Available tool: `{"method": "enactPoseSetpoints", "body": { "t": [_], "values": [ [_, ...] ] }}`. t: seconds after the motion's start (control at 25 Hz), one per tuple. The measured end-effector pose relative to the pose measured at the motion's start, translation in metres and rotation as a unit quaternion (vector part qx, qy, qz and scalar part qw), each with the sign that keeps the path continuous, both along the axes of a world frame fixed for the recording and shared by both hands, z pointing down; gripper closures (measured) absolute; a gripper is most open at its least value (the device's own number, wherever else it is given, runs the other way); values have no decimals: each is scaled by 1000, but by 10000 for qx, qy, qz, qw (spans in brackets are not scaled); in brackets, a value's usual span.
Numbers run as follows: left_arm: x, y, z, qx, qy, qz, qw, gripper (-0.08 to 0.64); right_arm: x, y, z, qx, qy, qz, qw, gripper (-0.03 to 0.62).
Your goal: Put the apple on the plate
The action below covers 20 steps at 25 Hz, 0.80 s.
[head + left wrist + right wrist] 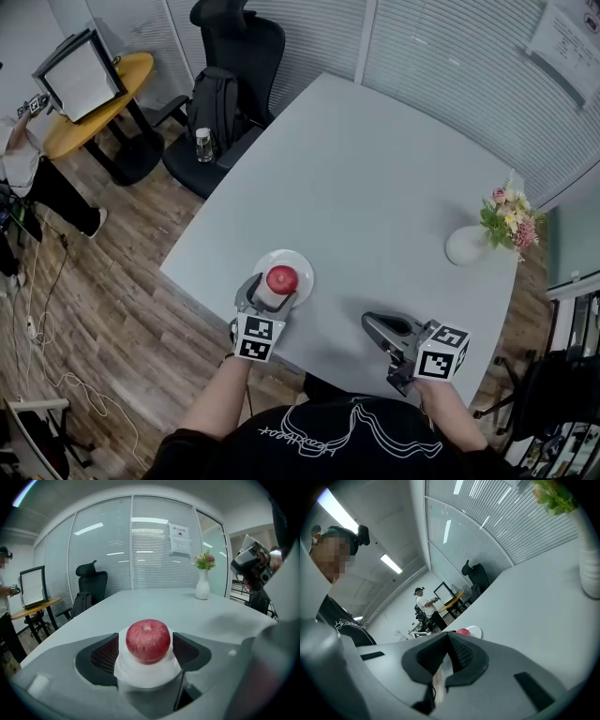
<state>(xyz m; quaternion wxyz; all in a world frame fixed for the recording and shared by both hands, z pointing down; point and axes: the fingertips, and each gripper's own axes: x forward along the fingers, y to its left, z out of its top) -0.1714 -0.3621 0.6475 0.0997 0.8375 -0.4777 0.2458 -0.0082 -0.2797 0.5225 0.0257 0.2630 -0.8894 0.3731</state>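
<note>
A red apple rests on a small white plate near the front left edge of the grey table. My left gripper stands open around the apple, its pads a little off the fruit on both sides. To the right, my right gripper is low over the table with its jaws shut and nothing between them. In the right gripper view, the apple and the plate peek over the jaws.
A white vase of flowers stands at the table's right edge. A black office chair, a backpack and a water bottle are beyond the far left edge. A yellow round table and a person are at the left.
</note>
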Motion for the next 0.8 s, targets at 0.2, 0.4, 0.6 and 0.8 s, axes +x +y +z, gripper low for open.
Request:
{"method": "enactPoseSetpoints", "body": {
  "t": [0.2, 0.4, 0.6, 0.8],
  "values": [
    [-6, 17, -24, -70, 353, 68, 9993, 215, -17, 12, -17, 568, 331, -433, 9969, 584],
    [-4, 56, -74, -233, 1338, 174, 9906, 216, -33, 23, -45, 953, 66, -626, 9935, 584],
    [-3, 105, -138, -186, 2128, 417, 9760, 223, -49, 46, -71, 1158, -206, -754, 9902, 584],
    [-7, 152, -200, 20, 2779, 533, 9591, 274, -63, 77, -91, 1378, -365, -887, 9858, 584]
  ]
}}
